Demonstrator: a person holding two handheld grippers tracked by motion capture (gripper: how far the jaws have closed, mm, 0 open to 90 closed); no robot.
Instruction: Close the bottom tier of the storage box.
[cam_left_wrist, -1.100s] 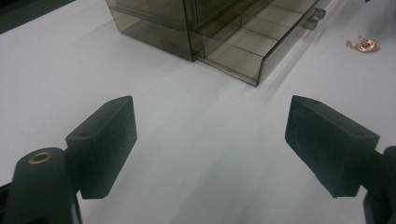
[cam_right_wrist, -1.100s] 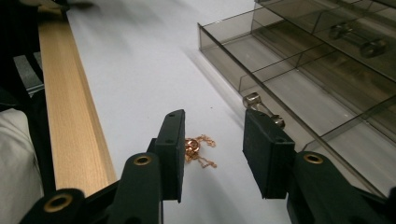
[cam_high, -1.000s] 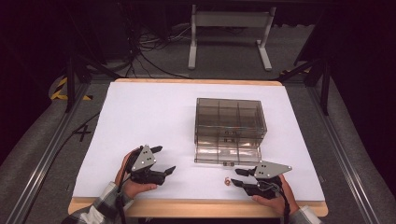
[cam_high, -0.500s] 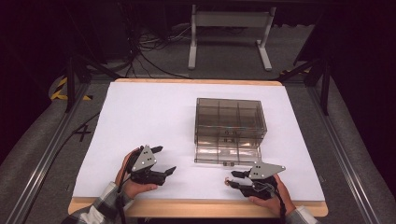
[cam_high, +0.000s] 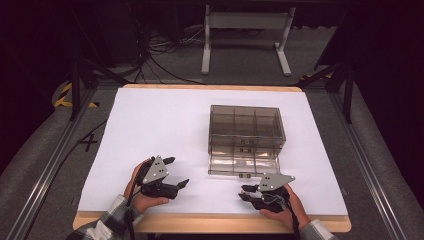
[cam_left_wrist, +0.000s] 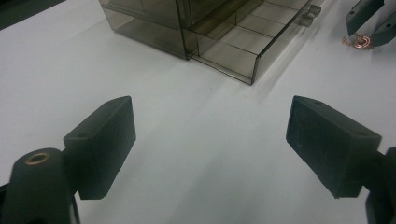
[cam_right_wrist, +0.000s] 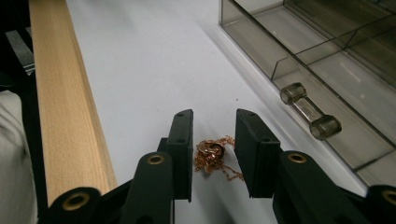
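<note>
Black jaws of my right gripper (cam_right_wrist: 213, 154) stand partly apart, straddling a small copper-coloured chain (cam_right_wrist: 214, 157) that lies bunched on the white sheet; the pads are close on either side but I cannot tell whether they touch it. My right hand (cam_high: 285, 205) holds this gripper low at the near right edge. My left gripper (cam_left_wrist: 210, 144) is wide open and empty, held by my left hand (cam_high: 142, 192) at the near left, aimed at the smoked plastic drawer box (cam_high: 246, 137). Its lowest drawer (cam_high: 243, 164) is pulled out toward me. The white sheet (cam_high: 160, 125) covers a wooden table (cam_high: 210, 224). Beyond it, dark floor, cables (cam_high: 160, 55) and a metal stand (cam_high: 246, 32).
</note>
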